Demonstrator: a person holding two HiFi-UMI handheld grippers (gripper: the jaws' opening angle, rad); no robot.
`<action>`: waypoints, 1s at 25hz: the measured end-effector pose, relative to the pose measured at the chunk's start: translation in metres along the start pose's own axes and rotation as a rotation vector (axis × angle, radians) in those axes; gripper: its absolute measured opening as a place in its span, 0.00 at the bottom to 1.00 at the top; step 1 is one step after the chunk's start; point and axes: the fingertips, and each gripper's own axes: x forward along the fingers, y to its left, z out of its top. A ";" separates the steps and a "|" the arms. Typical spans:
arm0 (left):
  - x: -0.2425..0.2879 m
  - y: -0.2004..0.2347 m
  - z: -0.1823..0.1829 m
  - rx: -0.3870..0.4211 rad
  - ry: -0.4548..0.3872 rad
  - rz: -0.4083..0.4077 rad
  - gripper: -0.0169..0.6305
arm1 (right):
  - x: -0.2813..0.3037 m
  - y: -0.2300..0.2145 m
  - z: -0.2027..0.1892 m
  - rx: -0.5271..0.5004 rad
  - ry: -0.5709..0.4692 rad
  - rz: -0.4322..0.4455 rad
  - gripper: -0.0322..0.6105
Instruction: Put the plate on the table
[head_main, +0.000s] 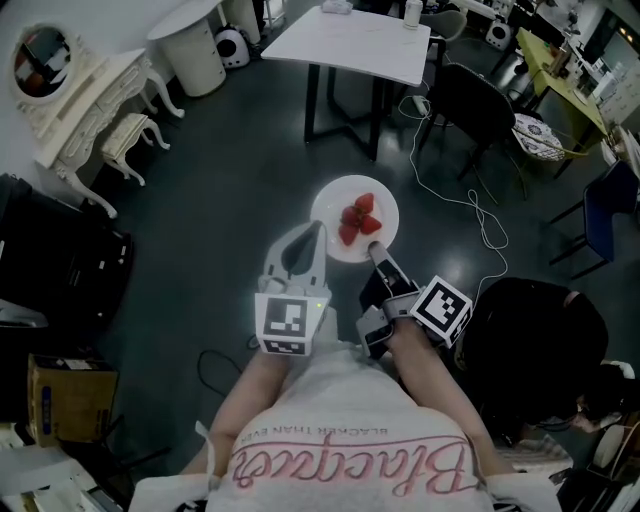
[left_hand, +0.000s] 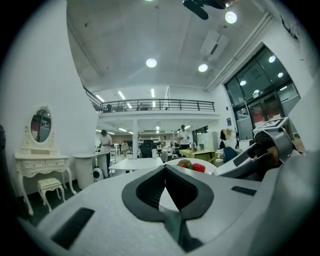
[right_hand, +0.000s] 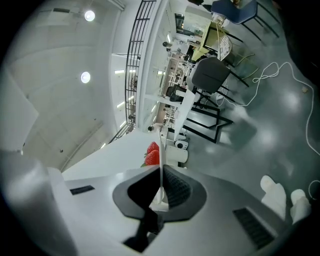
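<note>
While the white plate (head_main: 331, 204) with strawberries (head_main: 358, 218) hangs over the dark floor, well apart from the far table (head_main: 350, 40), the right gripper (head_main: 376, 250) pinches its near rim to carry it. The left gripper (head_main: 319, 230), jaws together on nothing, seems to steady its left edge.

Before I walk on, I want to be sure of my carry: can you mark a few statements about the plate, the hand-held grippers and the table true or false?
1. The plate carries strawberries. True.
2. The plate already rests on the white table. False: it is held over the dark floor, short of the table.
3. The right hand-held gripper is shut on the plate's rim. True.
4. The left hand-held gripper has its jaws spread wide. False: their tips meet.
</note>
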 end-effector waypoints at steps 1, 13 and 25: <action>0.003 0.001 -0.001 -0.001 -0.002 -0.002 0.03 | 0.003 -0.001 0.001 -0.001 -0.003 0.002 0.07; 0.105 0.035 -0.008 -0.009 0.012 -0.062 0.03 | 0.084 -0.023 0.058 0.015 -0.058 -0.037 0.07; 0.218 0.107 0.007 -0.002 0.000 -0.120 0.03 | 0.198 -0.017 0.119 0.022 -0.130 -0.063 0.07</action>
